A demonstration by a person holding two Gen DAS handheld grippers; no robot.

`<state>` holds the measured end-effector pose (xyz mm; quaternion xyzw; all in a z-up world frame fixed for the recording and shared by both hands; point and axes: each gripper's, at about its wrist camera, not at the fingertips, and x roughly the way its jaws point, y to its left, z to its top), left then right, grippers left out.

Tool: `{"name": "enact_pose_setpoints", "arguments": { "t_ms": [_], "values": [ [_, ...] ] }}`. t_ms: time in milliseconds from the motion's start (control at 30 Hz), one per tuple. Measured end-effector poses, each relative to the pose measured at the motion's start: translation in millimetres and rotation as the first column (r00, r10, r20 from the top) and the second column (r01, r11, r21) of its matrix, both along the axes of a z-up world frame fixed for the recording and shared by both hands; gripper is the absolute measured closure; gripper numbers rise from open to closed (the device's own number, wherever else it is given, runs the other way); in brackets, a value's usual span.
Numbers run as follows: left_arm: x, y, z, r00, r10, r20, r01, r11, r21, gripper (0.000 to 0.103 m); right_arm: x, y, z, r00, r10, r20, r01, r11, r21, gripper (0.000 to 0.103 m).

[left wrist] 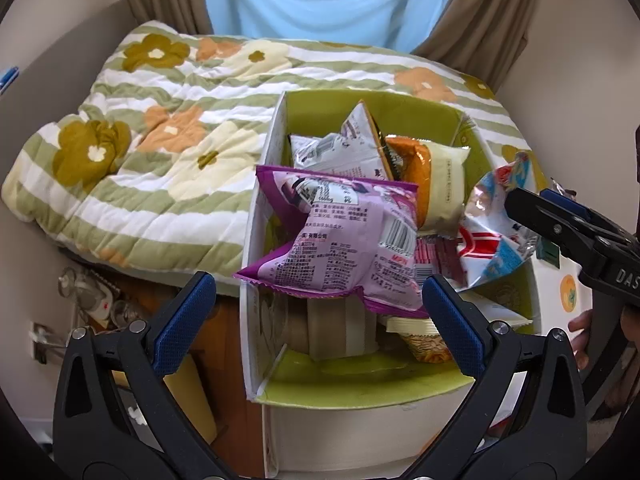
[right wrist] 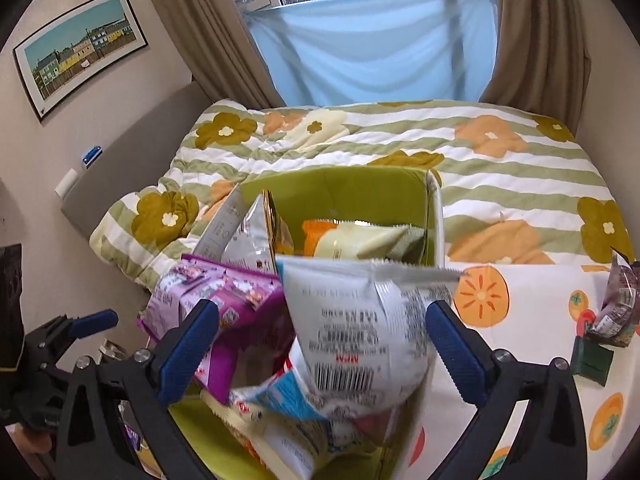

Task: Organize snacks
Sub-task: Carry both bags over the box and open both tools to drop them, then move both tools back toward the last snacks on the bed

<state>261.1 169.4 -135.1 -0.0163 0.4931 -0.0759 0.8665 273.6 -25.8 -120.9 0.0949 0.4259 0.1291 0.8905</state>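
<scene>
Left wrist: both claws wide, empty; crinkly purple foil bag [left wrist: 340,240] tops green-lined cardboard box [left wrist: 360,394] on quilted bed [left wrist: 140,152].

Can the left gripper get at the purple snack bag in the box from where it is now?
Probably yes. The left gripper is open, and the purple snack bag lies on top of the pile in the green-lined box, directly ahead between the fingers. Nothing covers its near edge.
</scene>
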Motion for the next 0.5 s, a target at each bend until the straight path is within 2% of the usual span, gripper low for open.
{"name": "enact_pose_setpoints", "arguments": {
  "t_ms": [267,500],
  "values": [
    [-11.6,-12.4,31.7,0.997,-0.027,0.073,0.028,1.0,-0.012,0.001,-26.4,-10.8,29.7,0.999,-0.008,0.043,0.007,1.0,0.014,0.0],
    [-19.2,-41.1,53.1,0.985,-0.117,0.128,0.124,0.991,-0.049,0.001,-55.4,-31.1,49.8,0.994,-0.08,0.069,0.08,0.997,-0.001,0.0]
  ]
}}
